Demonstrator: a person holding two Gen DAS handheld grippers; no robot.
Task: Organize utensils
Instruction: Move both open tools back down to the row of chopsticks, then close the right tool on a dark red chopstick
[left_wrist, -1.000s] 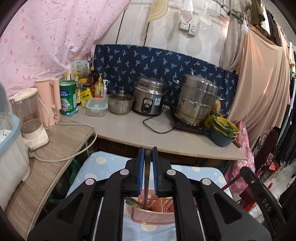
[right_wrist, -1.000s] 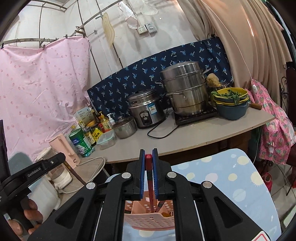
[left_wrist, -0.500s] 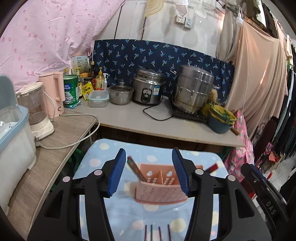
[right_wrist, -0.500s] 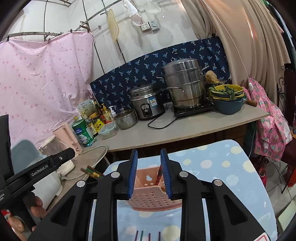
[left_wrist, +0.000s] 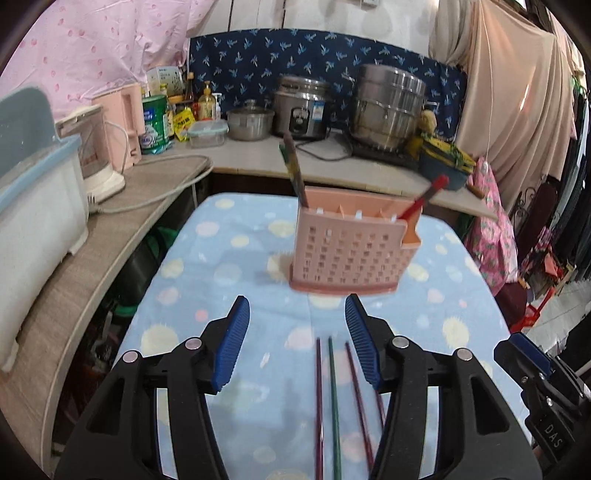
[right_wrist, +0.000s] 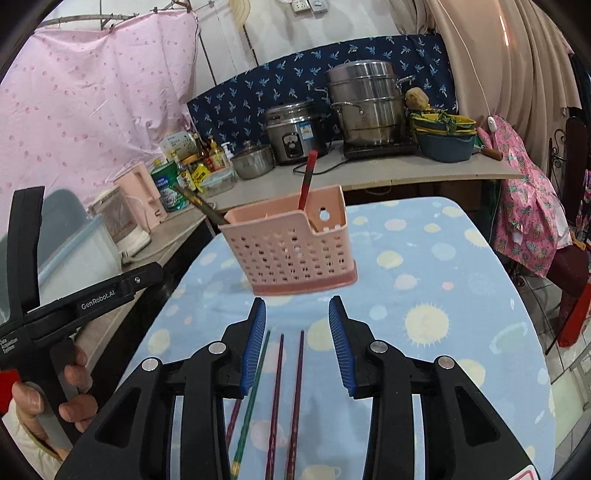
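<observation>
A pink perforated utensil holder (left_wrist: 347, 247) (right_wrist: 291, 251) stands on the table's blue spotted cloth (left_wrist: 221, 258). A brown and green chopstick pair (left_wrist: 293, 173) leans in its left end. A red chopstick (left_wrist: 424, 197) (right_wrist: 308, 173) stands in its right end. Several loose chopsticks (left_wrist: 334, 398) (right_wrist: 275, 387), maroon and green, lie side by side on the cloth in front of the holder. My left gripper (left_wrist: 295, 314) is open above them, holding nothing. My right gripper (right_wrist: 297, 306) hovers over the same chopsticks; its jaws are opening with nothing between them.
A counter (left_wrist: 258, 158) runs behind the table with a rice cooker (right_wrist: 293, 133), a steel steamer pot (right_wrist: 365, 107), stacked bowls (right_wrist: 443, 136), bottles and a green tin. A blender and a white tub (left_wrist: 37, 206) sit on the left shelf. A hand (right_wrist: 48, 398) holds the left gripper's handle.
Both grippers were shut on chopsticks above the holder and have opened. Those chopsticks now stand in the holder. Both grippers pulled back and sank, and the loose chopsticks came into view.
</observation>
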